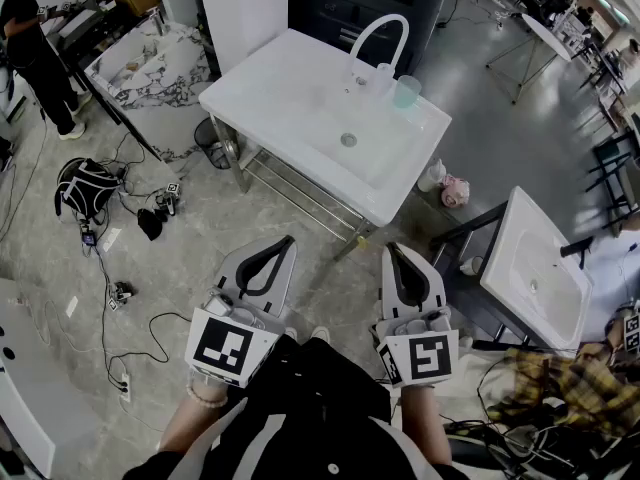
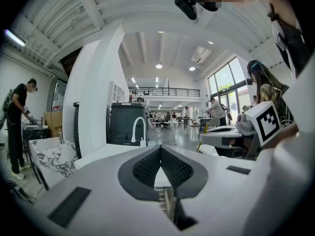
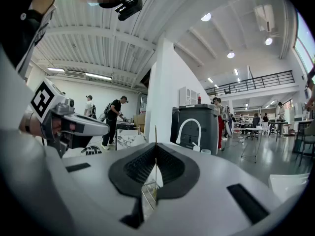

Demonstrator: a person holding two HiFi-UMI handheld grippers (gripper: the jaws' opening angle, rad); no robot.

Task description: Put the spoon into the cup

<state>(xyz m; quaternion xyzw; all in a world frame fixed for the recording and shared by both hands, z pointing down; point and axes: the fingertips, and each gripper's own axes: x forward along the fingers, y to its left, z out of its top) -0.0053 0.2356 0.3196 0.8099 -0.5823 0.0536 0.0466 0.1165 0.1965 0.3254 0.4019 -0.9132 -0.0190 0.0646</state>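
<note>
The left claw [image 1: 288, 241] and right claw [image 1: 392, 249] were pressed together. The cup [image 1: 407, 91] stood well ahead, far-right on the table [image 1: 270, 88] — nearer the right claw.

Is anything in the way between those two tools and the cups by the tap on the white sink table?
Nothing visible. Only floor lies between the left tool, the right tool and the sink table. The cups stand beside the tap, across the basin. Cables lie off to the left. No spoon can be made out.
</note>
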